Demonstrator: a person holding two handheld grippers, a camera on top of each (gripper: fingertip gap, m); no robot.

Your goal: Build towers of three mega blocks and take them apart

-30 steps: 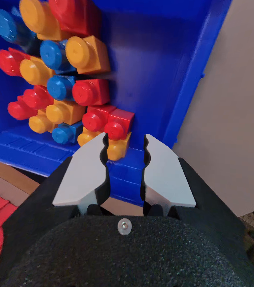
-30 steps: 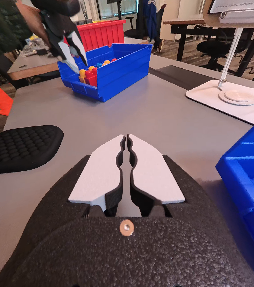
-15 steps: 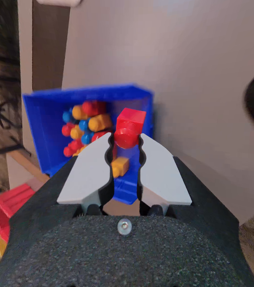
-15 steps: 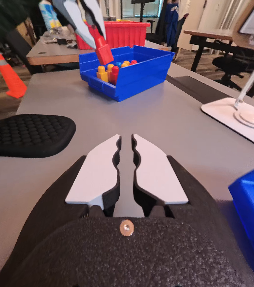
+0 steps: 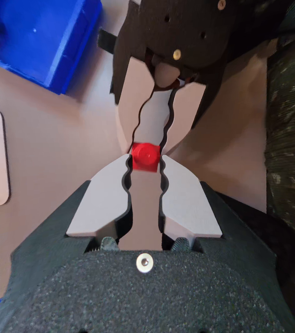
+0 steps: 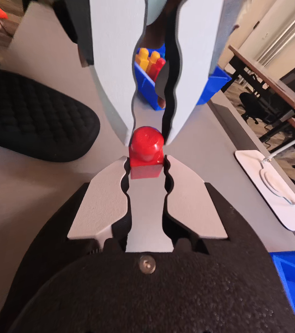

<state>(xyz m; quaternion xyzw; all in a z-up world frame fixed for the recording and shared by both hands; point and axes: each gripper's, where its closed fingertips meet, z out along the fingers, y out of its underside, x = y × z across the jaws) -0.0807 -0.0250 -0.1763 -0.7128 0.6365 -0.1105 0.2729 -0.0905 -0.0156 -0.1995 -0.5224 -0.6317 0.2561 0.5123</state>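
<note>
The red mega block sat upright on the grey bench, stud up, with both hand-held grippers meeting at it tip to tip. The left hand-held gripper came down from above in the right wrist view, its white fingers pinching the round stud between their tips. In its own view the left hand-held gripper showed the block wedged between its tips, seen from the top.

The right hand-held gripper lay low along the bench, its tips on either side of the block's square base, very close to it; whether they pressed on it could not be told. The right hand-held gripper faced the left one across the block in the left wrist view.

Behind the grippers stood a blue bin holding yellow and red blocks. A black padded rest lay to the left, a white stand base to the right, and the corner of a second blue bin at the lower right.
</note>
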